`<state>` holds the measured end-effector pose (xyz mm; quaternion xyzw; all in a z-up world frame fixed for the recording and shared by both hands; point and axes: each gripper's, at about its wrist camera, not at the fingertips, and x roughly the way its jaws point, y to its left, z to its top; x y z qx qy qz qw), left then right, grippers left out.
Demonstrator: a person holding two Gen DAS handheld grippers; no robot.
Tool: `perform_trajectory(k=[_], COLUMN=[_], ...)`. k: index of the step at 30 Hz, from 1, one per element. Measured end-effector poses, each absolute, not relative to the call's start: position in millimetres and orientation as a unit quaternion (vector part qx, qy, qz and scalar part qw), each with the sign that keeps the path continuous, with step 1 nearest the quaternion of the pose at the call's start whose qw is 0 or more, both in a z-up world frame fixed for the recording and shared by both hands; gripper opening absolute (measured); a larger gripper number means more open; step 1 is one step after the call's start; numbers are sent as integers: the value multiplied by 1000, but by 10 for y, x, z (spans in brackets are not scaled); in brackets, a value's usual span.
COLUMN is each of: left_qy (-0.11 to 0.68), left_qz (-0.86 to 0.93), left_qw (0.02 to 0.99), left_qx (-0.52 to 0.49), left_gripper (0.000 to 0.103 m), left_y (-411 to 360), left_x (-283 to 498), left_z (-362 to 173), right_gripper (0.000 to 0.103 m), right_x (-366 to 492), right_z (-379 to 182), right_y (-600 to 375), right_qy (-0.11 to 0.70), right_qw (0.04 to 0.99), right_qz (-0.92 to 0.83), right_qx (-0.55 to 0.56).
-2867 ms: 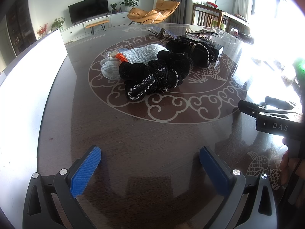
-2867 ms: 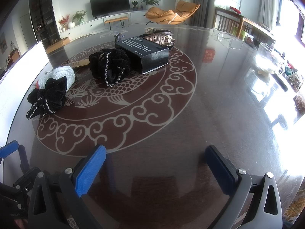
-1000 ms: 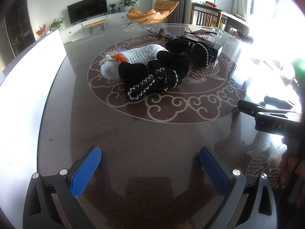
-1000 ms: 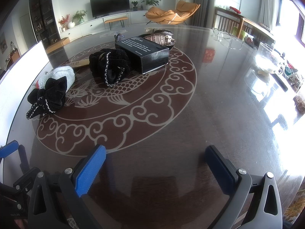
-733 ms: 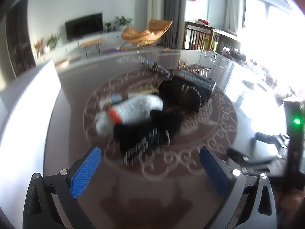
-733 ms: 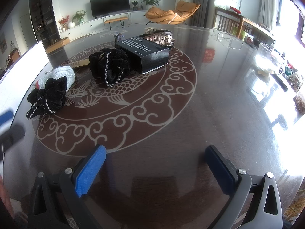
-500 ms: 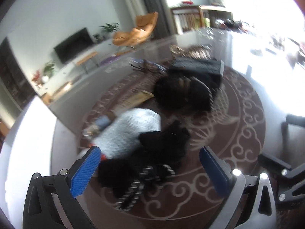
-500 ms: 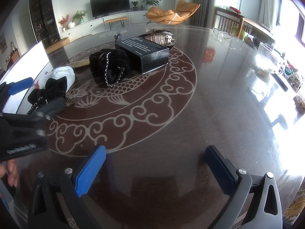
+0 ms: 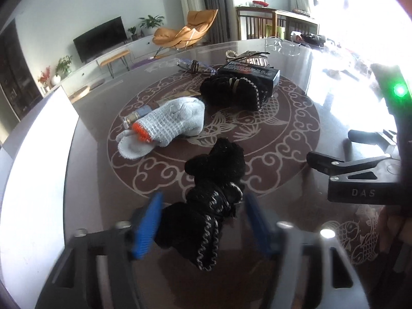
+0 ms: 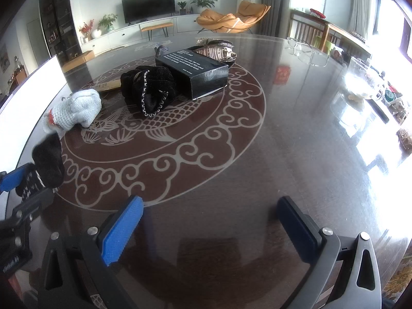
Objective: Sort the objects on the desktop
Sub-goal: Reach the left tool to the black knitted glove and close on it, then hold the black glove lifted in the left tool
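One black glove lies between my closing left fingers, not yet clamped; my right fingers hang wide and empty. Farther on the worktop, grey glove, second black glove and black box lie unsorted.

Count of items on the round dark glass-topped table:

Black knitted gloves with pale stitched trim: two. One lies between the closing jaws of a gripper, one is bunched against the box.

Grey-white knitted work gloves with orange cuff edging: one visible bundle; whether it holds one glove or a pair cannot be told.

Black rectangular cardboard boxes with white print: one.

Silvery ribbed metallic items behind the box: one cluster, number of pieces unclear.

Handheld grippers with blue pads: two, the left gripper and the right gripper
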<state>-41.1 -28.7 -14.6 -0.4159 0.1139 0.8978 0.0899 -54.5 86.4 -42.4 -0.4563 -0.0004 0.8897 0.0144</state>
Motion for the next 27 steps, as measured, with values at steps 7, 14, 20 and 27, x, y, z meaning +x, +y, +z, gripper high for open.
perform_trajectory(k=[7, 14, 20, 27], left_qy=[133, 17, 16, 20], left_qz=[902, 901, 900, 900], left_qw=[81, 61, 59, 57], left_qx=[-404, -430, -431, -431], left_gripper=[94, 37, 37, 37], left_y=[-181, -554, -619, -607], left_x=[-560, -599, -557, -594], left_z=[-226, -304, -300, -320], right_gripper=[103, 103, 103, 103], right_x=[-542, -542, -541, -542], right_z=[-421, -423, -422, -422], right_y=[859, 862, 861, 859], right_qy=[0, 0, 0, 0], right_qw=[15, 15, 15, 15], right_qz=[890, 890, 890, 890], right_qx=[-457, -456, -457, -457])
